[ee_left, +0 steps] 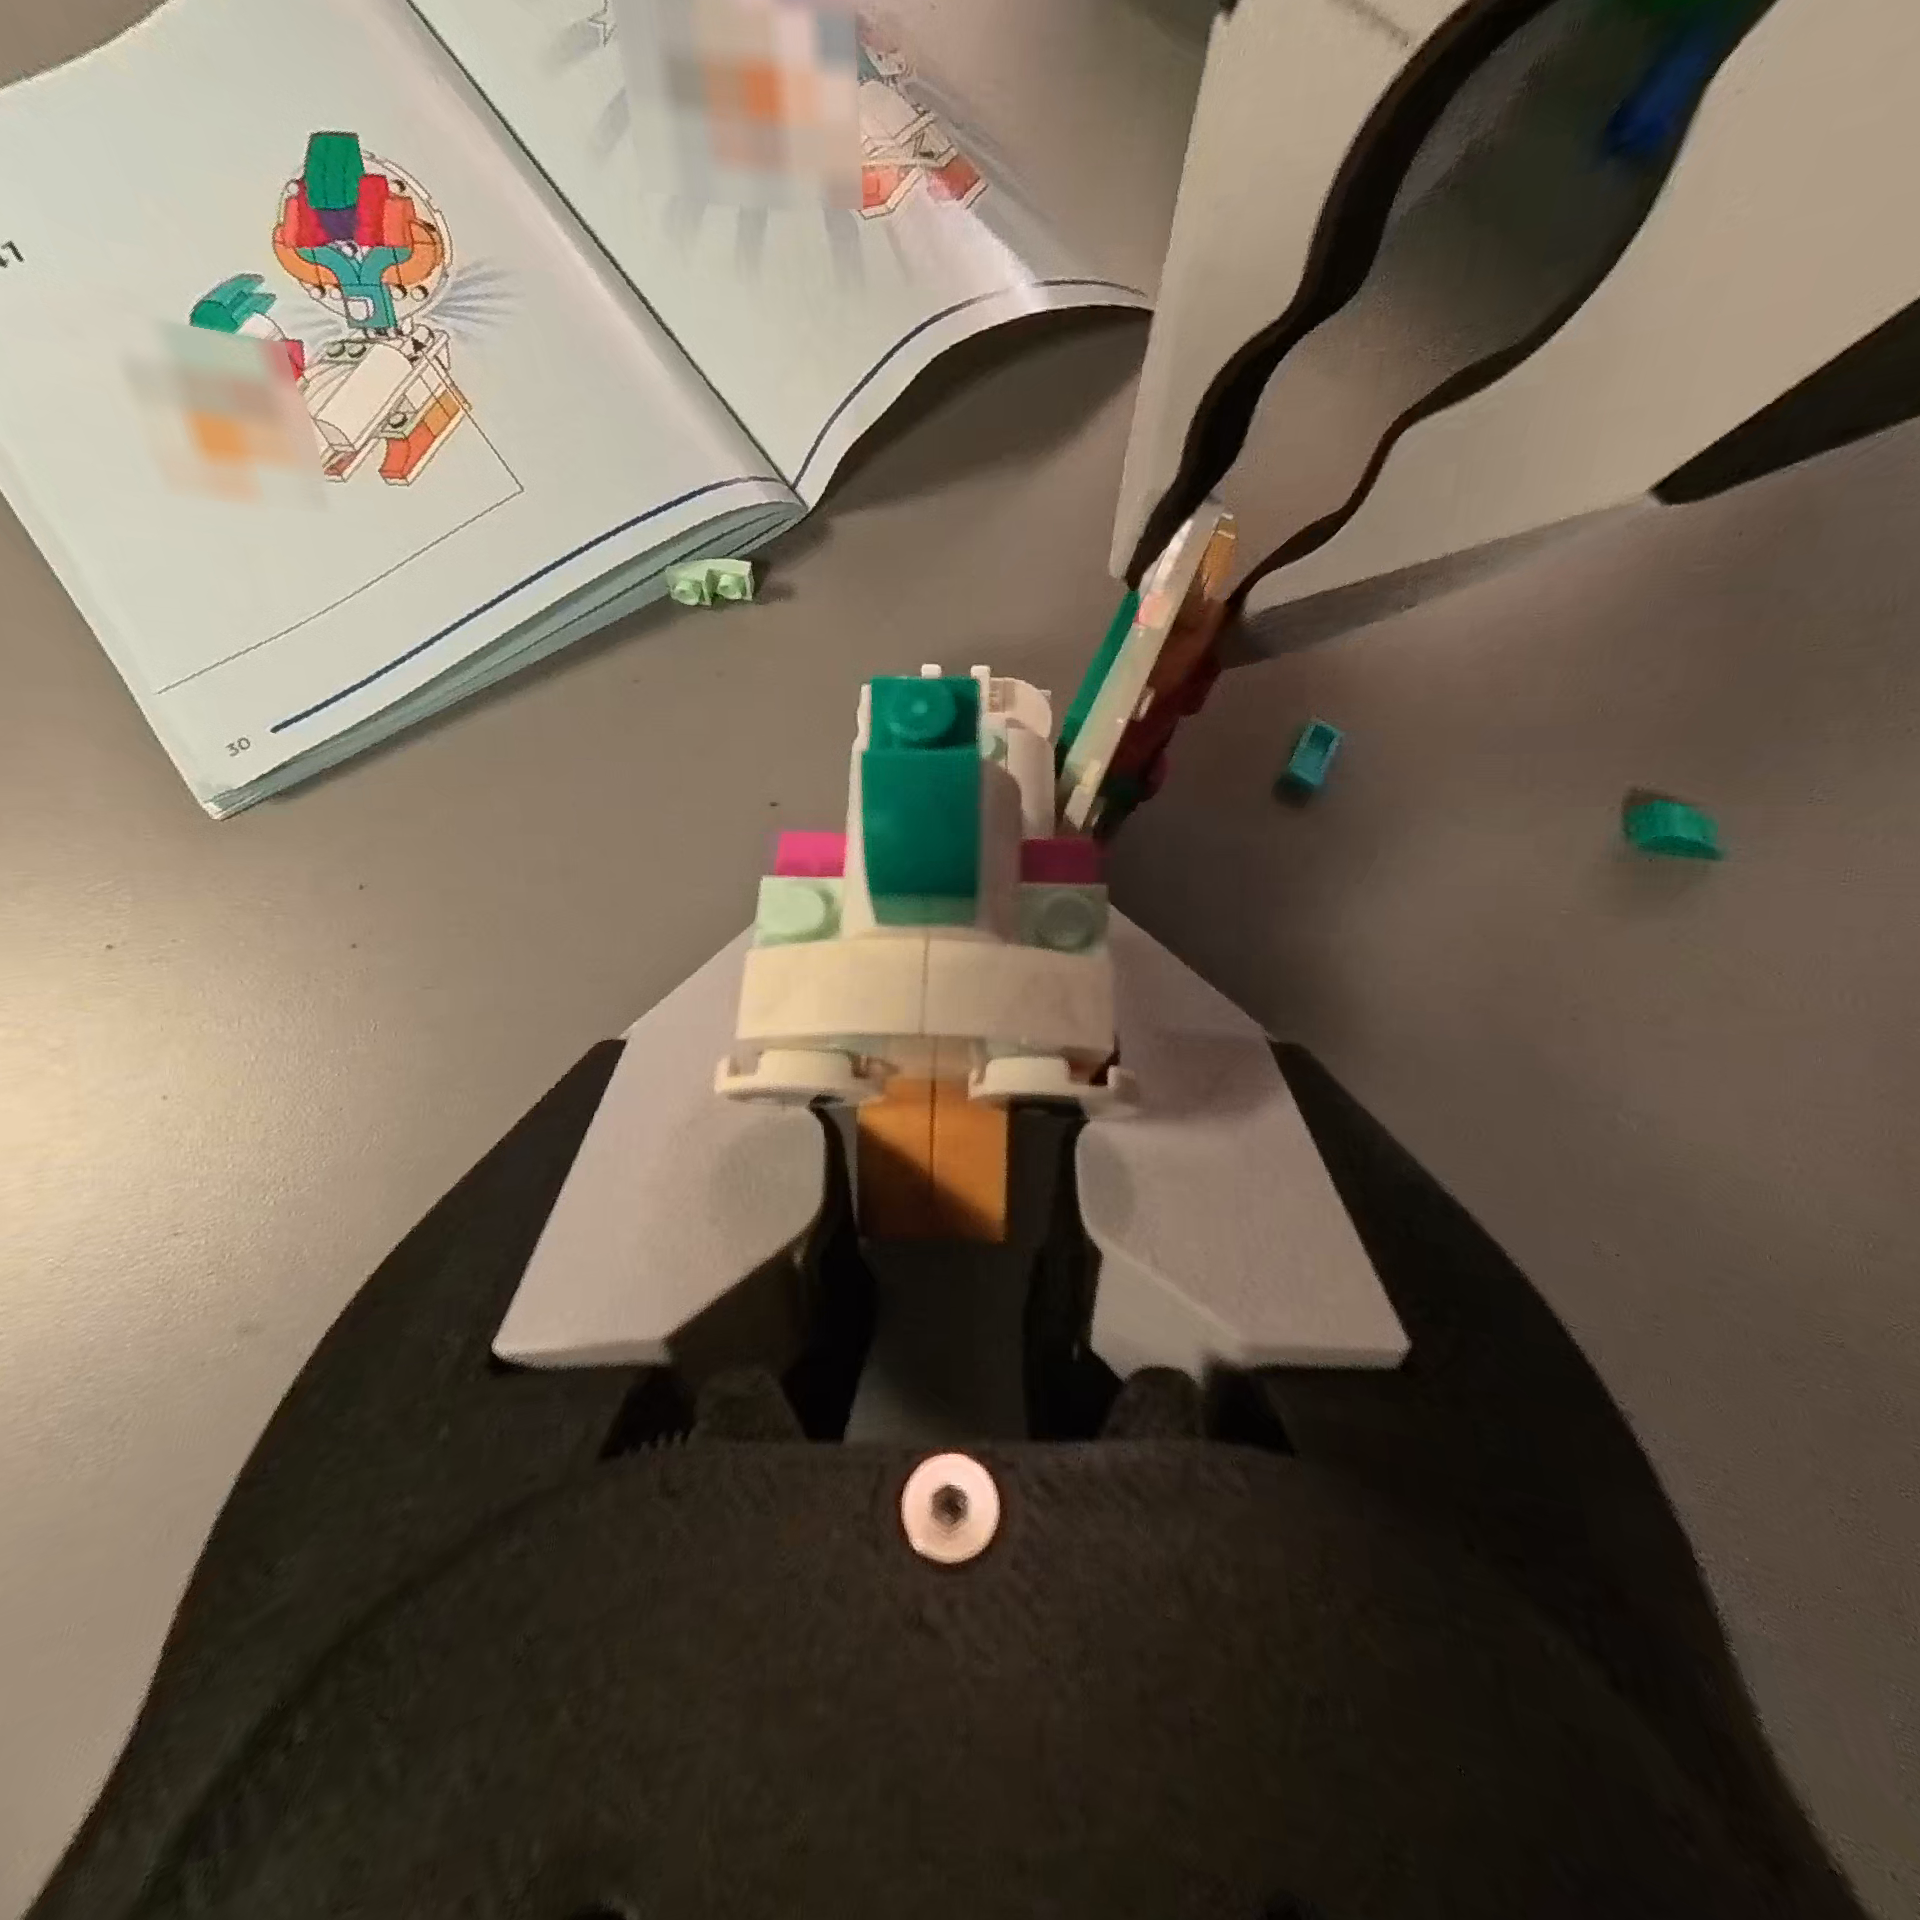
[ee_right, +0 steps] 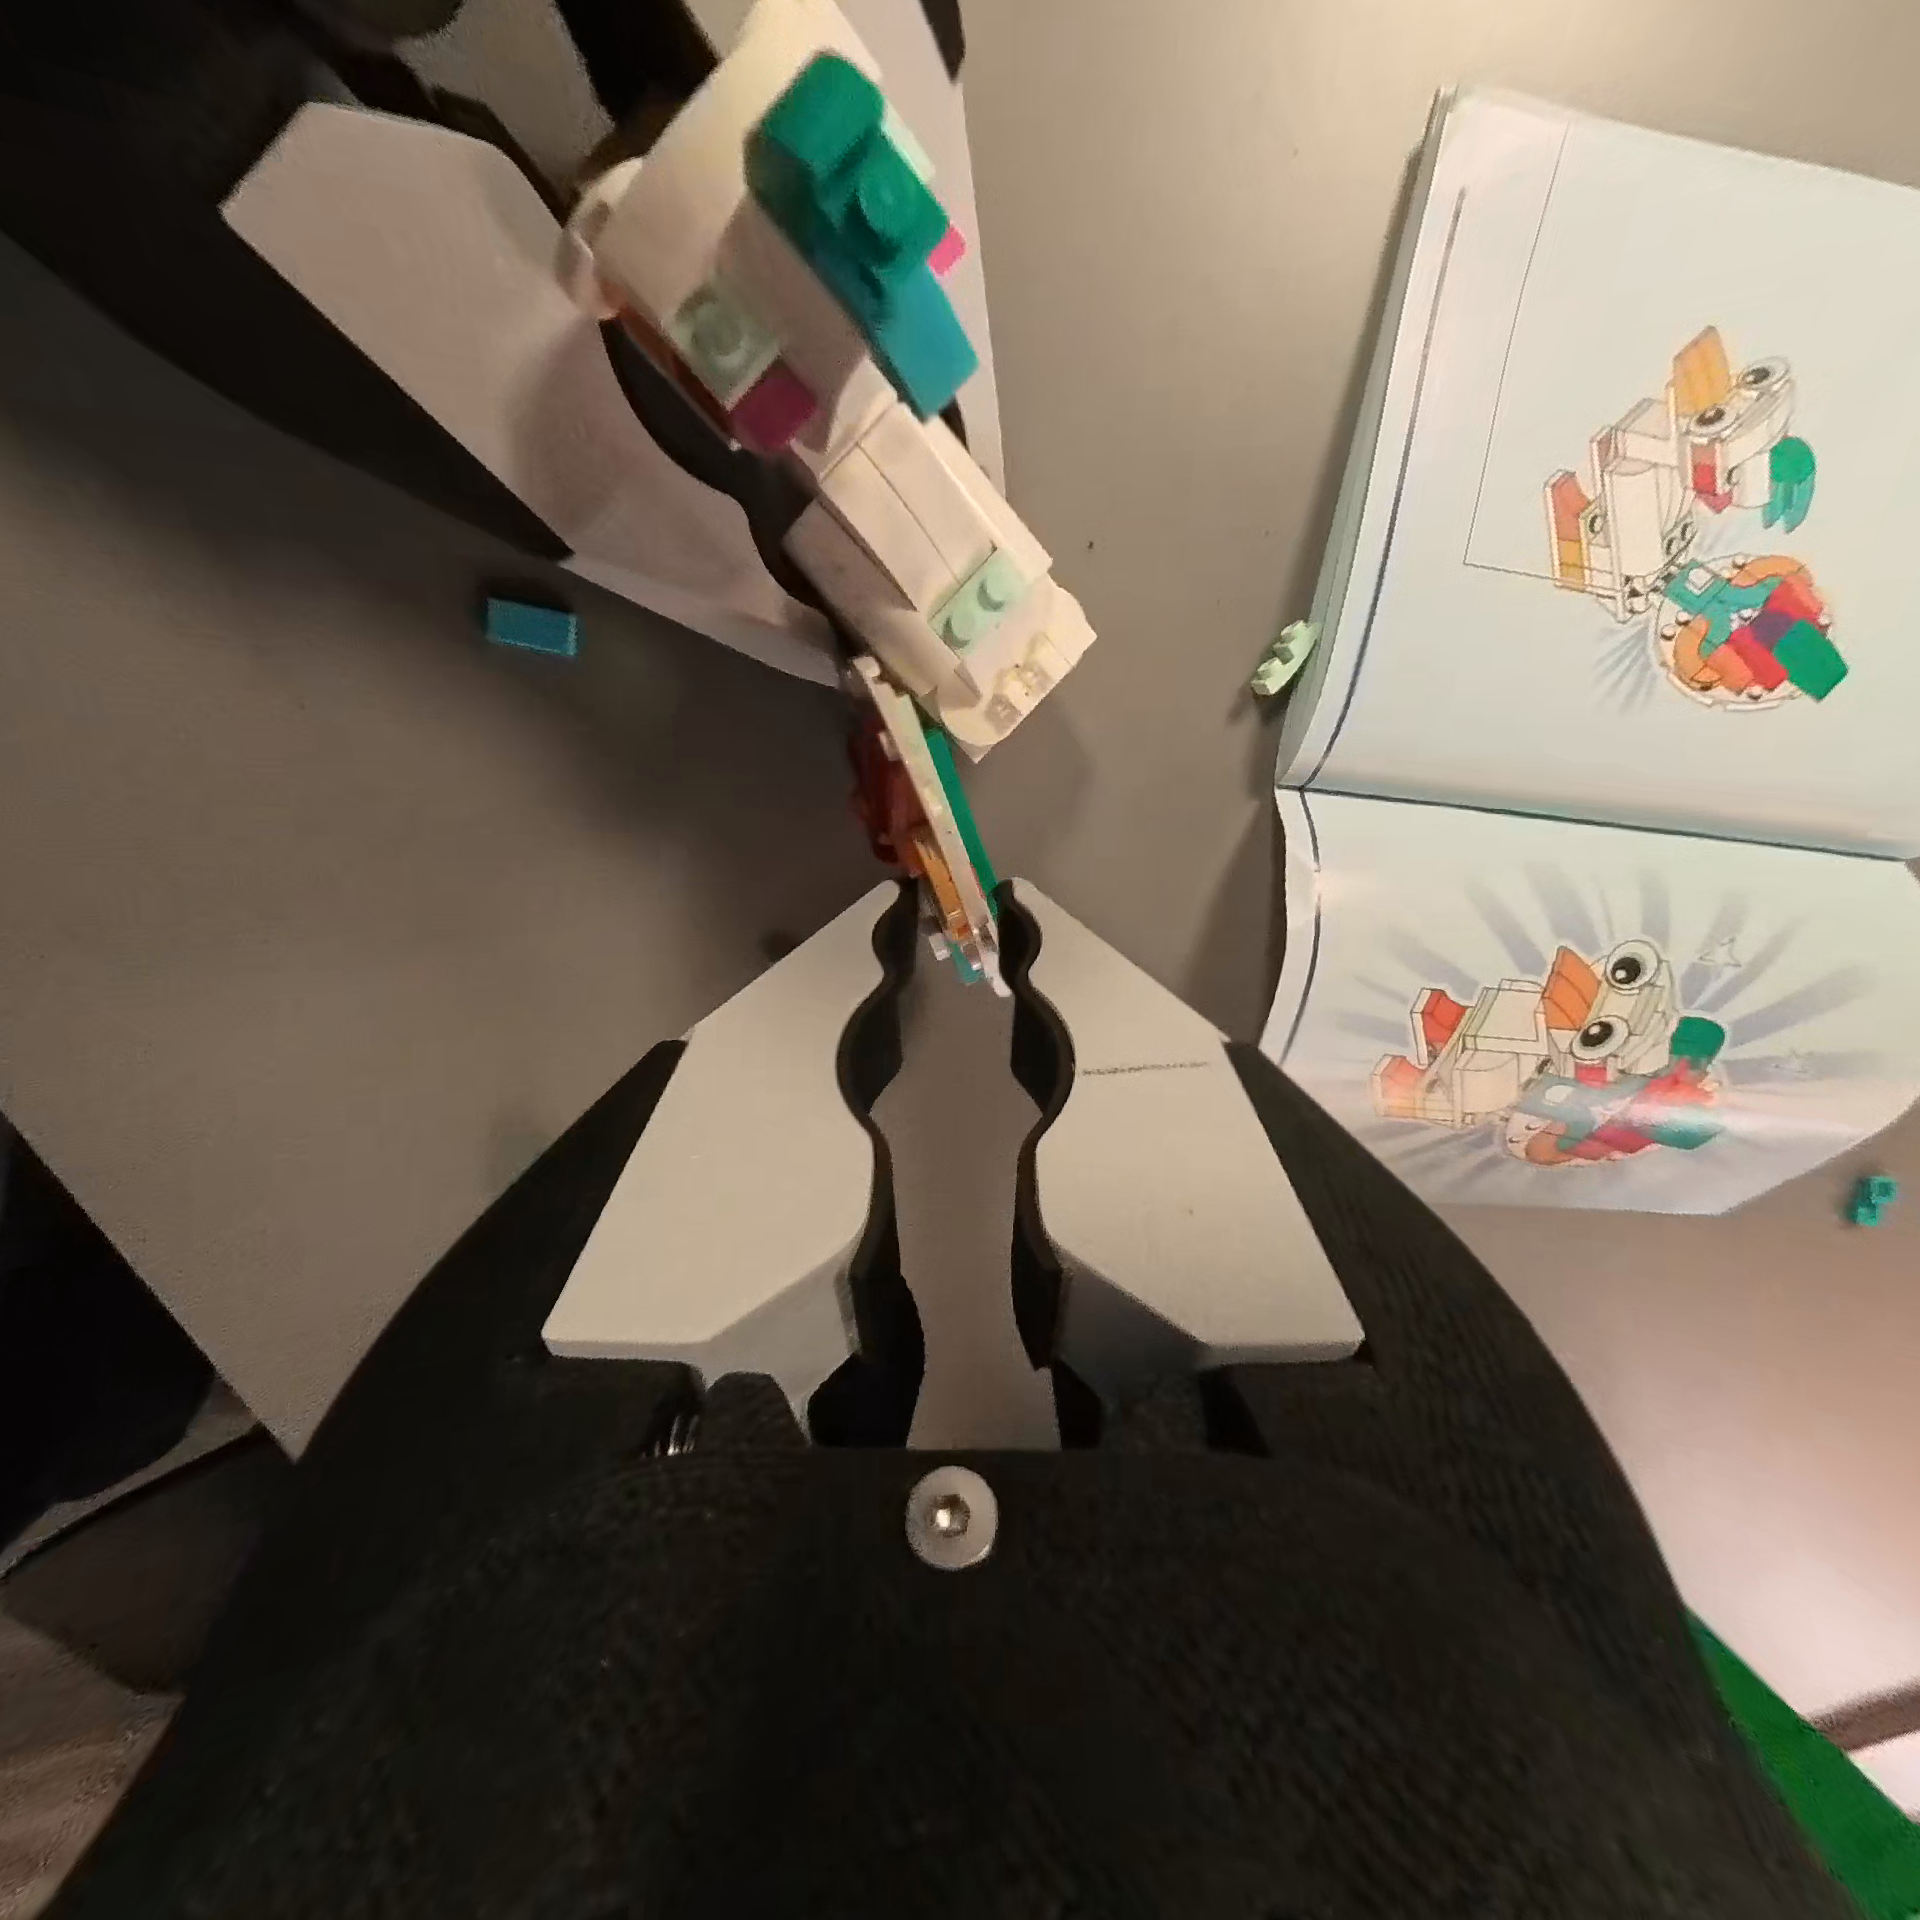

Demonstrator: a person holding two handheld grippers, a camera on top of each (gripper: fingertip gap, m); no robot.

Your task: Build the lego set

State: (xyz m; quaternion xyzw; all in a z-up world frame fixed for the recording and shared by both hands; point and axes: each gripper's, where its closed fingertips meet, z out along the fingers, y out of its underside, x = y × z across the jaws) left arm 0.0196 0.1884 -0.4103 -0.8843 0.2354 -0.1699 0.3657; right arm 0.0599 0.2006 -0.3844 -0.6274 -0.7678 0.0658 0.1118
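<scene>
My left gripper (ee_left: pixel 940 1132) is shut on the orange base of a white lego body (ee_left: pixel 925 935) with a teal slope, pink and mint bricks. It also shows in the right wrist view (ee_right: pixel 883 499). My right gripper (ee_right: pixel 961 914) is shut on a flat round sub-assembly (ee_right: pixel 935 831) of white, teal, orange and dark red pieces. It holds that piece edge-on against the far end of the body. In the left wrist view the right gripper (ee_left: pixel 1184 561) comes in from the upper right with the sub-assembly (ee_left: pixel 1122 707) touching the body's far right side.
An open instruction booklet (ee_left: pixel 416 416) lies on the grey table at the upper left, also in the right wrist view (ee_right: pixel 1610 623). A mint piece (ee_left: pixel 715 584) lies by its edge. Loose teal and blue pieces (ee_left: pixel 1311 758) (ee_left: pixel 1671 826) (ee_right: pixel 530 627) (ee_right: pixel 1870 1195) lie on the table. One gripper's finger ends stand about 6 cm off the other's.
</scene>
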